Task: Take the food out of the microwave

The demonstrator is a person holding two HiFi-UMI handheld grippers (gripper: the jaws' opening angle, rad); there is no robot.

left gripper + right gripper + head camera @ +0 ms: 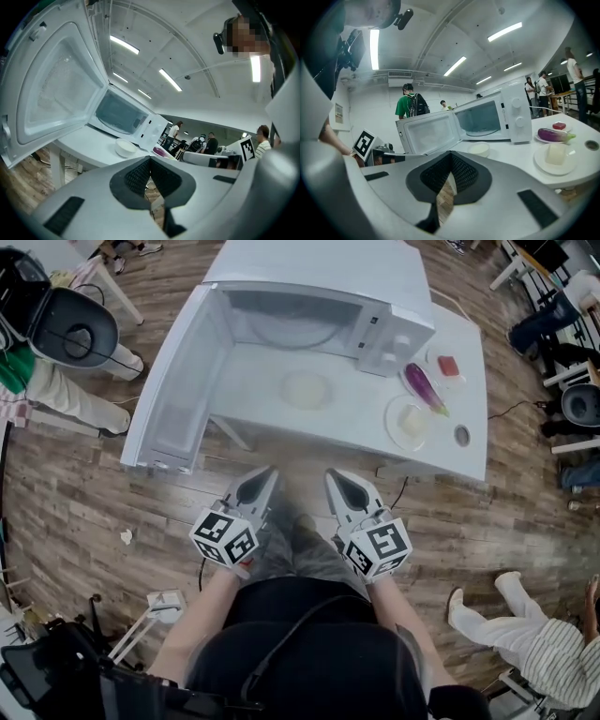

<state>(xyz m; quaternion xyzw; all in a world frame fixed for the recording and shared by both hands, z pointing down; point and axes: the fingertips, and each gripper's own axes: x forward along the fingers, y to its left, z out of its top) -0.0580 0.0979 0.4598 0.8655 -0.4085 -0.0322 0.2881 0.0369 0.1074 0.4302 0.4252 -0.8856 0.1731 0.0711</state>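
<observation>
Microwave [319, 277] open, white bowl [306, 389] on table [466, 338] before it, left claw [265, 476], right claw [336, 478] pressed together

Glossy white microwave [319, 306], smooth white table [469, 418], wood-plank floor [75, 512].

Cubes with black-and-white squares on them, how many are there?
2. One black-and-white marker cube sits on the left gripper. The other sits on the right gripper. Both are low in the head view. None seems hidden.
</observation>
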